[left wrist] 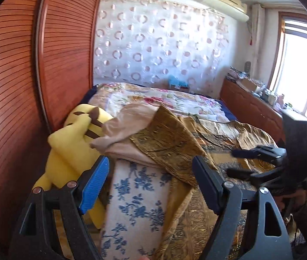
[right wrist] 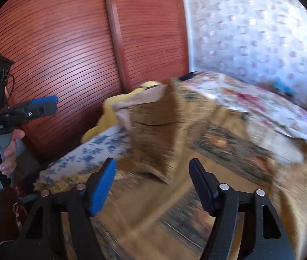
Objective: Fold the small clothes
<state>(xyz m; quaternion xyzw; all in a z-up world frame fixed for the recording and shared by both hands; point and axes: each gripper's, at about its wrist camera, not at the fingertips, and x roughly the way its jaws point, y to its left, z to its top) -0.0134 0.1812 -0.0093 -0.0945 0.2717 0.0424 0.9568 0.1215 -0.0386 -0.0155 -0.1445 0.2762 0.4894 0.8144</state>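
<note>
My left gripper (left wrist: 151, 173) is open and empty, held above a pile at the bed's near left. The pile has a folded beige cloth (left wrist: 129, 130) and a gold brocade cloth (left wrist: 166, 138) lying over a blue-flowered white pillow (left wrist: 136, 205). My right gripper (right wrist: 153, 177) is open and empty above the gold bedspread (right wrist: 229, 173); this view is blurred. The same pile shows there, with the gold brocade cloth (right wrist: 155, 130) and the pillow (right wrist: 97, 151). The right gripper also shows at the right of the left wrist view (left wrist: 240, 160), the left gripper at the left of the right wrist view (right wrist: 45, 106).
A yellow plush toy (left wrist: 71, 143) lies between the pile and the red slatted wardrobe (left wrist: 12, 108). A floral quilt (left wrist: 164, 101) covers the far bed. A wooden cabinet (left wrist: 251, 106) with clutter stands under the window at right.
</note>
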